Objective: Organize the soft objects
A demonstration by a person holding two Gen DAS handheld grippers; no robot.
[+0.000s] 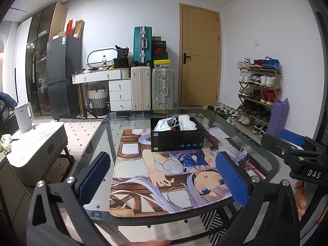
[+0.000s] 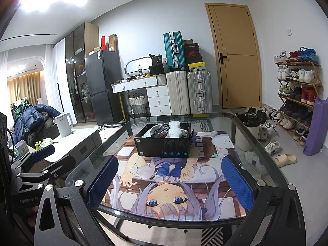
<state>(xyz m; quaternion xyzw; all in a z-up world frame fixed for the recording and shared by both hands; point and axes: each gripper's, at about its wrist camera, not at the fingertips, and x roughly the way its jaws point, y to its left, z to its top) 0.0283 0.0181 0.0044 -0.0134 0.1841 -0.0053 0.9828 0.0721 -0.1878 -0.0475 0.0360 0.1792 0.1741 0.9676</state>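
A black open box (image 1: 177, 138) (image 2: 164, 145) stands on the printed desk mat (image 1: 143, 164) (image 2: 131, 164) at the middle of the glass table. Inside it I see a white foam piece (image 1: 186, 122) (image 2: 175, 130), a crumpled grey-white bag (image 1: 163, 125) (image 2: 151, 132) and some cables. My left gripper (image 1: 164, 176) hovers open over the mat's near end, short of the box, holding nothing. My right gripper (image 2: 170, 182) is likewise open and empty, close beside it. A blue pad (image 1: 291, 138) of the right gripper shows in the left wrist view.
A side table with a white kettle (image 1: 23, 116) (image 2: 64, 124) stands to the left of the glass table (image 1: 272, 160). Behind are suitcases (image 1: 163, 88), a drawer desk and a wooden door (image 2: 235, 57). A shoe rack (image 2: 297, 94), loose shoes and a purple bag (image 2: 315, 127) fill the right.
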